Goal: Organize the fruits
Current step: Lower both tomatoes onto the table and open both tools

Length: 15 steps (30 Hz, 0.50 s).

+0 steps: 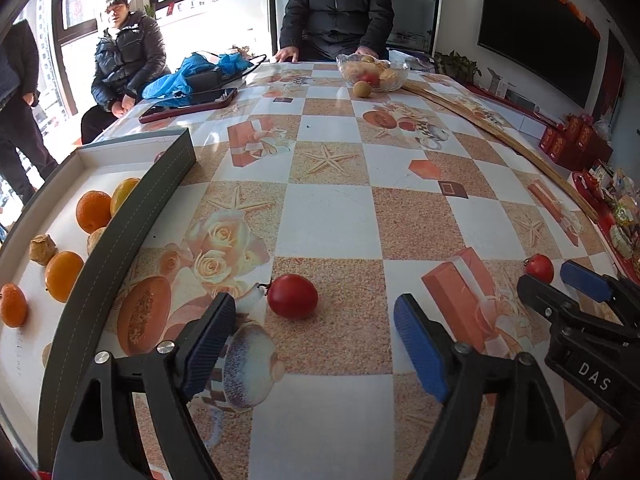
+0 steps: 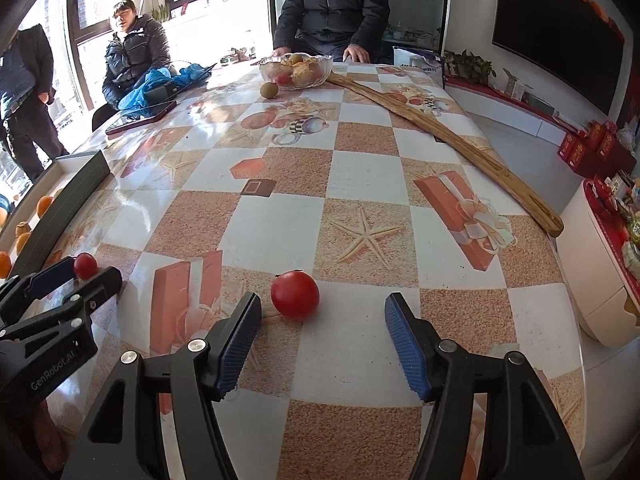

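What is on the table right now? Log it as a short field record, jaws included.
left gripper: jaws open, nothing held
right gripper: jaws open, nothing held
left tomato: on the tablecloth, just ahead of the left gripper's jaws, untouched
right tomato: on the tablecloth, just ahead of the right gripper's jaws, untouched
box: far left, holds oranges
glass bowl: far end, fruit inside; one brown fruit on the cloth beside it
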Each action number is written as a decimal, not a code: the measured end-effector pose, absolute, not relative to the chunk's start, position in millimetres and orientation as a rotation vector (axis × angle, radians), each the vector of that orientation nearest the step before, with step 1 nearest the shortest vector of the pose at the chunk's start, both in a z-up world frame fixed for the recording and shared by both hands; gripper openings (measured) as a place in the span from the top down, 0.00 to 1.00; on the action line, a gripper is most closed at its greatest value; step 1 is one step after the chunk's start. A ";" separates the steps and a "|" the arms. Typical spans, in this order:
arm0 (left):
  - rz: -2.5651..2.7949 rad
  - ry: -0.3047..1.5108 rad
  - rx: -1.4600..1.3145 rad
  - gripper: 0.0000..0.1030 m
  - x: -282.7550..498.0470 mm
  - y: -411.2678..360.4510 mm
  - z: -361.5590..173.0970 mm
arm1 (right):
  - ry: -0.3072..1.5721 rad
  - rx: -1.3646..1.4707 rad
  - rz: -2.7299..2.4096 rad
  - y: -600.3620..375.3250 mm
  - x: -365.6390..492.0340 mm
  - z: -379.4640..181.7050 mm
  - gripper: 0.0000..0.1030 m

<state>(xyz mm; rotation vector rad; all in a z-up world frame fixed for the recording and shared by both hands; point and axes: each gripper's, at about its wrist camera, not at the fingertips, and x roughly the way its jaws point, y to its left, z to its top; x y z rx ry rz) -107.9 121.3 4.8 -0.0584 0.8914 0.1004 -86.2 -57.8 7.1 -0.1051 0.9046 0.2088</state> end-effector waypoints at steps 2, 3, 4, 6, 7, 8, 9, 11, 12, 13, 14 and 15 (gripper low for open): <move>0.109 0.890 -0.052 0.16 -107.4 118.5 4.5 | 0.927 -0.104 0.227 -56.4 -83.9 5.3 0.13; 0.110 0.890 -0.054 0.16 -107.8 119.0 4.1 | 0.949 -0.106 0.238 -55.1 -81.3 3.4 0.01; 0.110 0.890 -0.055 0.15 -107.7 118.8 3.9 | 0.963 -0.118 0.246 -52.5 -79.9 1.9 0.00; 0.108 0.898 -0.060 0.12 -106.5 118.9 3.2 | 0.963 -0.139 0.241 -48.9 -80.7 1.1 0.00; 0.106 0.899 -0.061 0.12 -106.6 119.2 3.1 | 0.963 -0.134 0.243 -49.5 -80.6 0.7 0.00; 0.106 0.900 -0.061 0.12 -106.6 119.0 3.0 | 0.963 -0.129 0.245 -50.3 -80.8 0.6 0.00; 0.106 0.901 -0.061 0.11 -106.9 119.4 3.0 | 0.962 -0.126 0.245 -50.7 -80.9 0.5 0.00; 0.103 0.901 -0.063 0.11 -106.6 118.7 2.9 | 0.962 -0.125 0.239 -50.8 -81.2 0.1 0.00; 0.104 0.901 -0.062 0.11 -106.8 119.4 3.0 | 0.963 -0.124 0.237 -51.0 -81.0 0.2 0.00; 0.103 0.901 -0.063 0.11 -106.6 119.5 2.7 | 0.963 -0.123 0.236 -51.2 -81.0 0.2 0.00; 0.103 0.901 -0.064 0.11 -106.6 119.5 2.7 | 0.963 -0.122 0.234 -51.6 -80.7 0.5 0.00; 0.103 0.901 -0.064 0.10 -106.5 119.2 2.7 | 0.963 -0.121 0.232 -51.9 -80.8 0.5 0.00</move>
